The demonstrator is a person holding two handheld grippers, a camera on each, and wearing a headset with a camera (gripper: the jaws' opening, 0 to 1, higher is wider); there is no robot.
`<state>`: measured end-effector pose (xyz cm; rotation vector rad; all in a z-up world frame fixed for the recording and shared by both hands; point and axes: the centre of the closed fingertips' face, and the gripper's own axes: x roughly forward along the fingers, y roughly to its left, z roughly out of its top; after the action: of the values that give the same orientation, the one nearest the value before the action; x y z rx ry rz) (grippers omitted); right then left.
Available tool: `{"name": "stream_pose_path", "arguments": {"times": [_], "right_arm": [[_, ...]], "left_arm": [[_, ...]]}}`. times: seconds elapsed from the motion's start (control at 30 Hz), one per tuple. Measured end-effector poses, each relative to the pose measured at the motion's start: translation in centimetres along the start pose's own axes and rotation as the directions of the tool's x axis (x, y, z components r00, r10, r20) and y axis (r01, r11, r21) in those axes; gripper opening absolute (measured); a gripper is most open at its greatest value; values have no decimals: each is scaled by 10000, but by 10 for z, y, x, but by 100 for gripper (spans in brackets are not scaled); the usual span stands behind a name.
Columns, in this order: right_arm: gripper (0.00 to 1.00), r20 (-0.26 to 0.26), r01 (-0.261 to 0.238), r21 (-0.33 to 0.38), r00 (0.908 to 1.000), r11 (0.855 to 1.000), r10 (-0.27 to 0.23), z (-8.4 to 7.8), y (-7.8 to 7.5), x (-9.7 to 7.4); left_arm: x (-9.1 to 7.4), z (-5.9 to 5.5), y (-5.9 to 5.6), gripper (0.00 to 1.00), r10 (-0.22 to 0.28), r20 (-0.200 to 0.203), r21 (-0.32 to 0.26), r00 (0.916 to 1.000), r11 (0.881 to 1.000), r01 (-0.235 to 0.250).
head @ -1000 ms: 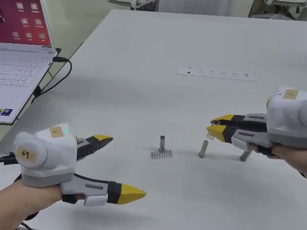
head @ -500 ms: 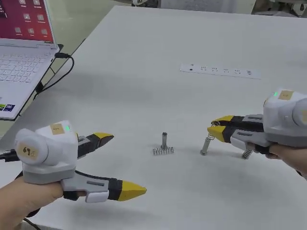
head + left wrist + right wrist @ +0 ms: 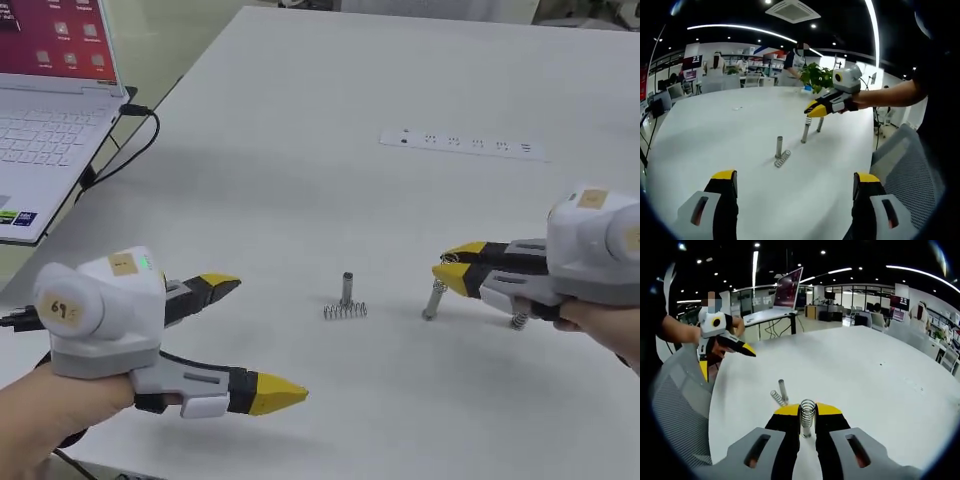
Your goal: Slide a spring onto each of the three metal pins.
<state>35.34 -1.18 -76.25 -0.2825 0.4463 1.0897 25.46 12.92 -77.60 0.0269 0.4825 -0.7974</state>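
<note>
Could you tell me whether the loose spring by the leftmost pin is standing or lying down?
Lying down: the spring rests on its side on the table, beside the upright pin.

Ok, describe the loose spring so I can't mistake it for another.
On the white table, nearer you than the power strip, the leftmost pin stands upright. The spring lies flat on its side at that pin's foot; the other springs are further right.

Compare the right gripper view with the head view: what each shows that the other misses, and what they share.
Right gripper view: the held spring up close, clamped in the right gripper. Head view: the laptop keyboard, and a third spring under that gripper's body. Shared: the upright pin, the loose spring lying beside it, and the open left gripper.
</note>
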Motion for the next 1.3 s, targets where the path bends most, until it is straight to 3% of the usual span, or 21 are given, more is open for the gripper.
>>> {"name": "stream_pose_path", "arguments": {"times": [0.53,1.07,1.1,1.13,1.3], "right_arm": [[8,-247,-52,-68,9997,10000,50,-18,0,10],[8,-1027,-138,-179,9946,9997,119,-55,5,25],[8,-587,-132,-167,9982,9998,122,-48,5,26],[8,-839,-106,-40,9964,9999,102,-52,5,24],[8,-798,-110,-155,9968,9998,97,-50,5,24]], "left_arm": [[-2,-3,0,93,34,-81,-26,10000,10000,-34],[-2,-3,0,93,65,-83,-33,9999,10000,-65],[-2,-3,0,93,67,-77,-31,9999,10000,-67],[-2,-3,0,93,77,-67,-34,9999,10000,-77],[-1,-2,0,93,60,-69,-29,10000,10000,-60]]}}
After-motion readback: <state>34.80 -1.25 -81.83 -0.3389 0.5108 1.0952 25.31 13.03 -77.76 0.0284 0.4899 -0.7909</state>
